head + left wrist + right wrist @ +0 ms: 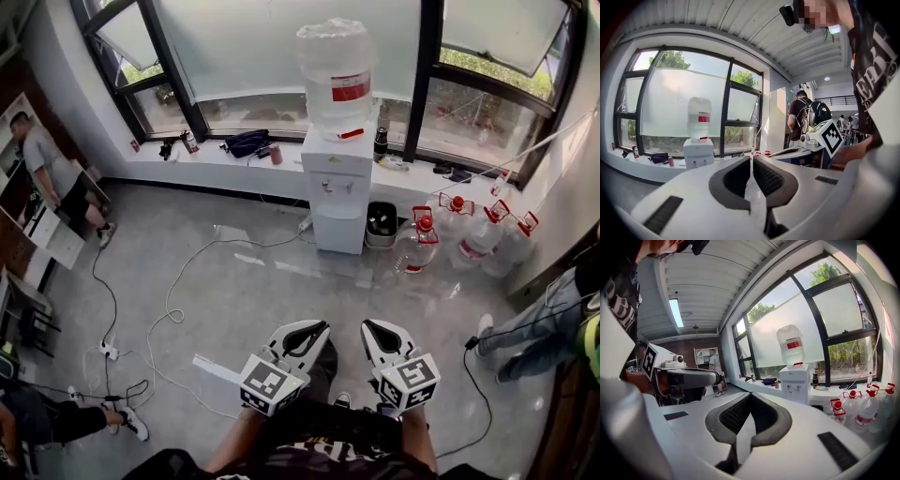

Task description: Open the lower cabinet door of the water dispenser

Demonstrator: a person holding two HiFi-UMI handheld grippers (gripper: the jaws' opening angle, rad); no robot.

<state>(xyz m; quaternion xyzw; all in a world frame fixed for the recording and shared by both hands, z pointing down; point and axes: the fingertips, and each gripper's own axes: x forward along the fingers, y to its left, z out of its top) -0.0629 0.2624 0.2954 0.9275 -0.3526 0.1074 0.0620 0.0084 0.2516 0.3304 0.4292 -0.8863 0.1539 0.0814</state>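
The white water dispenser [336, 178] stands against the window wall with a large bottle [336, 66] on top. Its lower cabinet door [337, 231] is closed. Both grippers are held low in front of the person, far from the dispenser and pointing toward it. My left gripper [322, 325] is shut with nothing between its jaws, and so is my right gripper [367, 324]. The dispenser [698, 152] appears small and left of the shut tips [751, 157] in the left gripper view. In the right gripper view the dispenser [794, 383] is right of the shut tips [751, 393].
A black bin [382, 220] and several water jugs [469, 234] sit right of the dispenser. Cables [178, 300] and a power strip [110, 352] lie on the floor at left. A white flat box [220, 367] lies near my left gripper. People stand at far left [52, 173] and right [534, 328].
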